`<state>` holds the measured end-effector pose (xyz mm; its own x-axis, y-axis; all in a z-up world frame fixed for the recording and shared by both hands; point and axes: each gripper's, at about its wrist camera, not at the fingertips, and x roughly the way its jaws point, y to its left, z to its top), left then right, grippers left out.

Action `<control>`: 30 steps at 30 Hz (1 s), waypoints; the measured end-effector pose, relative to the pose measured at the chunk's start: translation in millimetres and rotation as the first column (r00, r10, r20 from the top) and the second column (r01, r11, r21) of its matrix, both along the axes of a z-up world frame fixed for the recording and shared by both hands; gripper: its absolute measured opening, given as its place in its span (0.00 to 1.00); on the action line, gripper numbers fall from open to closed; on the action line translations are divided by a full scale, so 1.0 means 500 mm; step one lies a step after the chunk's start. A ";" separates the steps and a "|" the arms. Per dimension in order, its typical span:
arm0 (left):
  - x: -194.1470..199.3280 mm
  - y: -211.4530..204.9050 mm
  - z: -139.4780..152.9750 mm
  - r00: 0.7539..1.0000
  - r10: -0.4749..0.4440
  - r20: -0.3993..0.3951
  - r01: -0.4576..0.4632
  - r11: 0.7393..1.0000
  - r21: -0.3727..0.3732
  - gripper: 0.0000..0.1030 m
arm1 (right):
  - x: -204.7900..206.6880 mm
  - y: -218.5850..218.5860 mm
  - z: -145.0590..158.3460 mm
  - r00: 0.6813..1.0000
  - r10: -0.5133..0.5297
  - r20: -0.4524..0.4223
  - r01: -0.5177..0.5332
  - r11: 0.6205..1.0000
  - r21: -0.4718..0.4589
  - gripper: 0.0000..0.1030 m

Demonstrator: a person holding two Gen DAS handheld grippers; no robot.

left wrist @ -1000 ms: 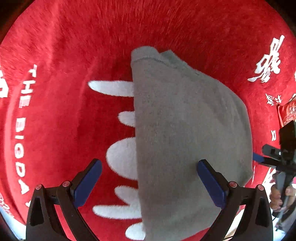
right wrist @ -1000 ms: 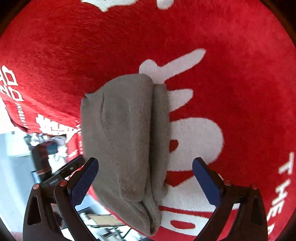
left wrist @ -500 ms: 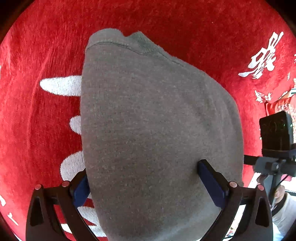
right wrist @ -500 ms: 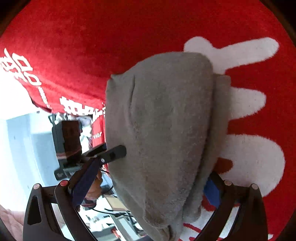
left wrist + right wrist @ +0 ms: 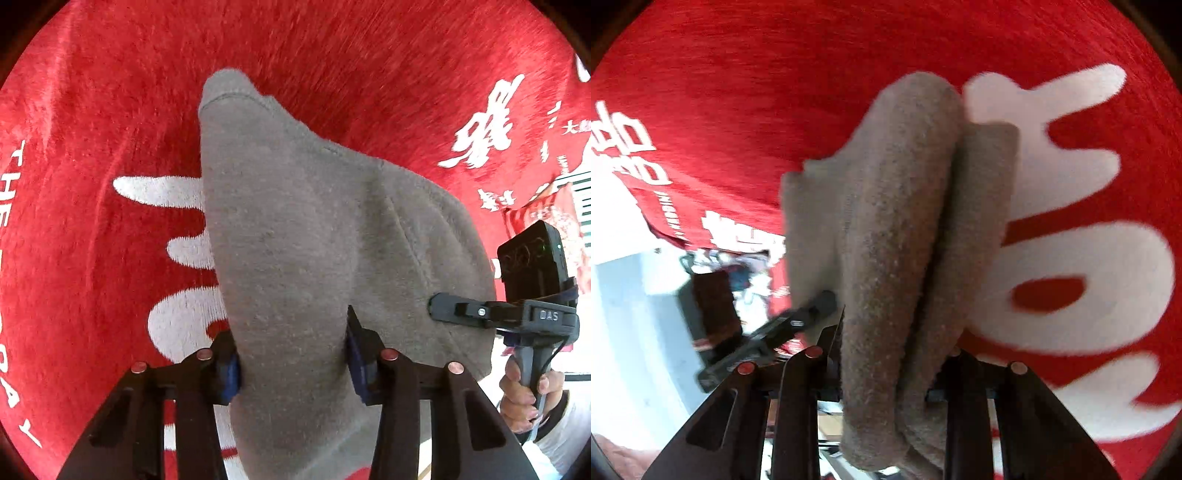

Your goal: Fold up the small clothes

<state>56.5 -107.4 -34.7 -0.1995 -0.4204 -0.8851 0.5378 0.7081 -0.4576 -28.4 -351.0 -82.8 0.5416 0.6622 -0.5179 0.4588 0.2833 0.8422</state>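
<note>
A folded grey garment (image 5: 295, 221) lies on a red plush cloth (image 5: 110, 110) with white print. My left gripper (image 5: 291, 354) is closing on the garment's near end, its blue pads pressing the fabric from both sides and bunching it into a ridge. In the right wrist view the same garment (image 5: 905, 184) shows as two thick folded layers. My right gripper (image 5: 892, 350) is closing on it too, with the fabric squeezed between its fingers. One finger of the right gripper (image 5: 458, 308) reaches the garment's right edge in the left wrist view.
A person's hand (image 5: 524, 391) holds the right gripper's handle at the right. The red cloth (image 5: 775, 74) ends at an edge on the left of the right wrist view, with pale floor (image 5: 635, 314) beyond. The left gripper's body (image 5: 768, 332) shows there, blurred.
Both grippers stood wide open a second ago. They came forward over the grey garment and their jaws have closed in on it. The fabric now bunches up between the pads.
</note>
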 end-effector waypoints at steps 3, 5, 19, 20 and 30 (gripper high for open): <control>-0.001 0.036 0.038 1.000 0.002 -0.004 -0.002 1.000 -0.023 0.46 | -0.002 0.037 0.045 1.000 -0.012 0.017 0.012 1.000 0.009 0.29; -0.001 0.070 0.069 1.000 -0.002 0.006 0.002 0.999 -0.039 0.46 | -0.005 0.065 0.072 0.999 -0.023 0.026 0.022 0.999 0.029 0.29; 0.029 0.318 0.033 0.996 0.018 0.084 -0.034 0.981 0.192 0.46 | 0.092 0.306 0.006 0.988 0.099 -0.116 -0.103 0.994 -0.028 0.33; 0.032 0.336 0.033 0.995 0.025 0.101 -0.044 0.980 0.195 0.46 | 0.092 0.300 0.007 0.982 0.098 -0.162 -0.115 0.989 -0.097 0.38; 0.076 0.424 0.057 0.978 0.148 0.147 -0.170 0.973 0.154 0.46 | 0.067 0.269 0.081 0.972 0.076 -0.221 -0.128 0.964 -0.233 0.54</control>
